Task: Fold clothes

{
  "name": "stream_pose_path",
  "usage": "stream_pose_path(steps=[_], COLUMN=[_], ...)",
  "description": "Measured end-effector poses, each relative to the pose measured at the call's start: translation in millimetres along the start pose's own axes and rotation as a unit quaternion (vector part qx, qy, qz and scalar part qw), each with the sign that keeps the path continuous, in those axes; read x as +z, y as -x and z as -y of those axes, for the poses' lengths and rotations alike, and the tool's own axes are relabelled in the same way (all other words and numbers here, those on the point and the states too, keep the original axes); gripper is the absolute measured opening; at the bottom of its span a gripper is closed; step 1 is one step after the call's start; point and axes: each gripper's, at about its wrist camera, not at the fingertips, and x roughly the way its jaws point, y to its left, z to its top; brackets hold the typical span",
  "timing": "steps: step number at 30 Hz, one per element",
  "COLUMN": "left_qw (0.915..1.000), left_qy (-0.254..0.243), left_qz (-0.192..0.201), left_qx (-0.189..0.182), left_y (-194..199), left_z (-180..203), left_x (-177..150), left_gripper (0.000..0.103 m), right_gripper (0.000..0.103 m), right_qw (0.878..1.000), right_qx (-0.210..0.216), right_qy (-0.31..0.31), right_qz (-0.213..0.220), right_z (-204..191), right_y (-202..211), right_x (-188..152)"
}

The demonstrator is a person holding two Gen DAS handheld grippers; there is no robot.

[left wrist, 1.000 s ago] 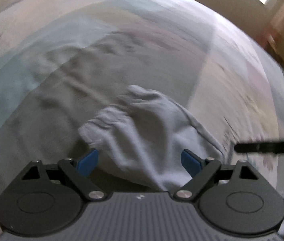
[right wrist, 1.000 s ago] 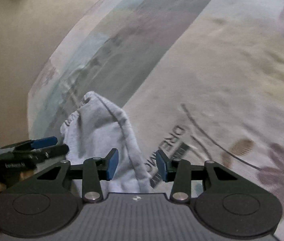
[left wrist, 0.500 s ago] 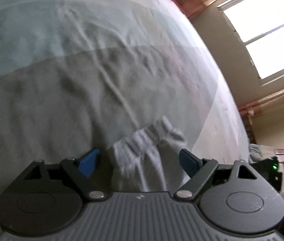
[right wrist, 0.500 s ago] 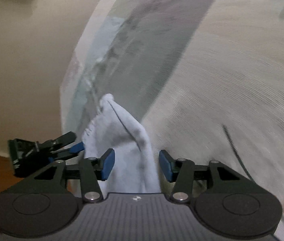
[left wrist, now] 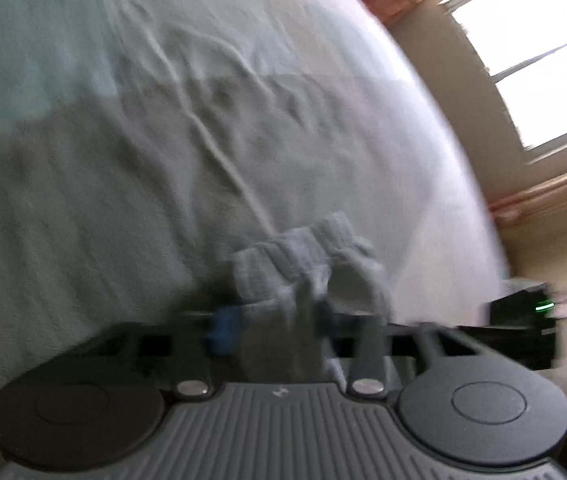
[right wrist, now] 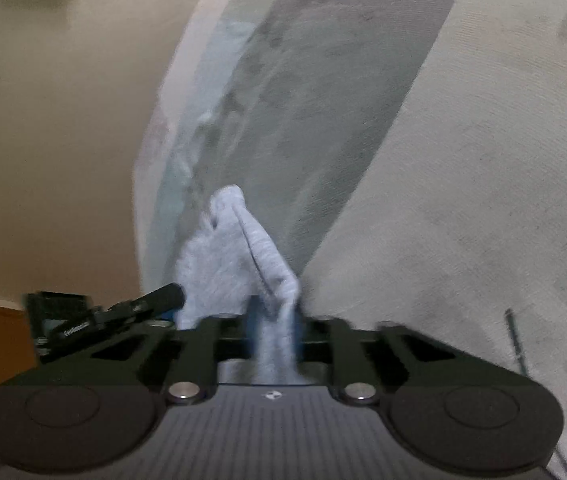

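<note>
A bed [left wrist: 83,208] covered in a sheet of broad pale blue, grey and cream bands fills both wrist views; a bright window [left wrist: 531,60] and beige wall show at the upper right of the left view. Lying on the sheet near the bed's edge is a small light grey garment [right wrist: 235,256], bunched and rumpled, with a ribbed gathered hem [left wrist: 303,248] visible in the left view. The right gripper [right wrist: 273,320] is clenched on one part of the cloth, which runs up between its blue-padded fingers. The left gripper [left wrist: 279,320] is closing on the hem end, with fabric already between its fingers; motion blur hides whether the pads fully press it yet. In the right view the left gripper also appears at the lower left, just beside the garment. Judging by the heap-like shape, no neat fold has been made: the task looks to be at its start, with both ends being taken up. Spreading the piece flat, folding it over and setting it down all remain
</note>
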Motion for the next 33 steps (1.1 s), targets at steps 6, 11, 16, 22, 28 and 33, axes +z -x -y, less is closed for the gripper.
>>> stream_pose_path(steps=[6, 11, 16, 22, 28, 33], left_qw=[0.9994, 0.9965, 0.9909, 0.9868, 0.9879, 0.9869], left_qy=[-0.025, -0.062, -0.102, -0.111, -0.14, -0.153], left_qz=[0.022, 0.04, 0.05, 0.071, 0.054, 0.051], left_qx=[0.007, -0.039, -0.073, -0.095, -0.039, 0.002], left_y=[9, -5, -33, -78, -112, -107], left_z=[26, 61, 97, 132, 143, 133], left_x=[6, 29, 62, 96, 98, 95], left_gripper=[0.013, 0.013, 0.012, 0.012, 0.013, 0.019], right_gripper=[0.009, 0.009, 0.009, 0.009, 0.012, 0.028], right_qw=[0.994, 0.979, 0.958, 0.93, 0.917, 0.924], right_qx=[-0.075, -0.141, -0.212, -0.276, -0.317, -0.295], right_qy=[0.07, 0.111, 0.139, 0.167, 0.155, 0.139], right_qz=[0.033, 0.092, 0.136, 0.176, 0.187, 0.199], right_z=[-42, -61, -64, -52, -19, -11], right_y=[22, 60, 92, 117, 110, 112], right_x=[1, 28, 64, 103, 120, 100])
